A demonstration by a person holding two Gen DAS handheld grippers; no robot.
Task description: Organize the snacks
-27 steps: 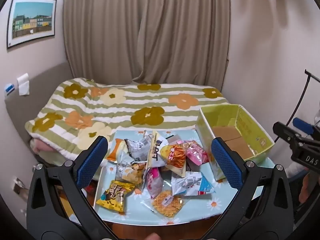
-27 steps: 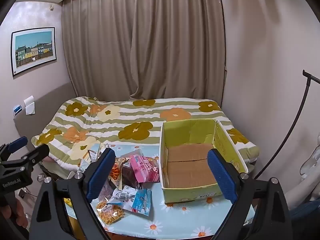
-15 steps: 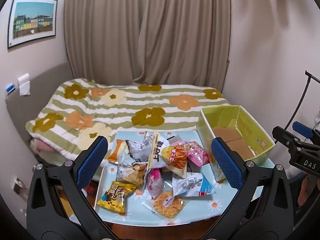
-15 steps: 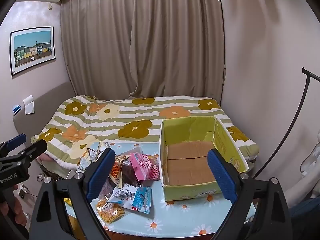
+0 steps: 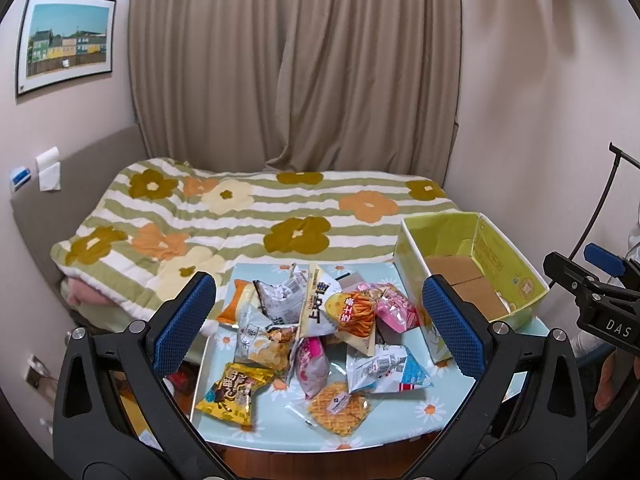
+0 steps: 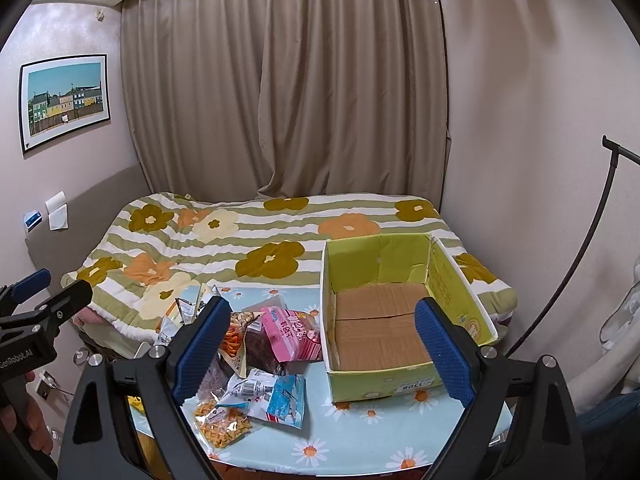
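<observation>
A pile of snack packets (image 5: 320, 328) lies on a small table with a daisy-print cloth (image 5: 424, 412). It also shows in the right wrist view (image 6: 264, 344). An open yellow-green cardboard box (image 6: 400, 316) stands at the table's right, empty inside; it also shows in the left wrist view (image 5: 472, 268). My left gripper (image 5: 316, 320) is open and empty, held above and in front of the pile. My right gripper (image 6: 322, 352) is open and empty, held in front of the box's left wall.
A bed with a striped flower quilt (image 5: 248, 216) lies right behind the table. Curtains (image 6: 280, 92) hang at the back. A wall is on the right, with a black stand (image 6: 592, 240) beside it. A framed picture (image 5: 68, 40) hangs on the left wall.
Both grippers have drifted slightly; the table and box sit a little lower in both views. Nothing on the table has moved.
</observation>
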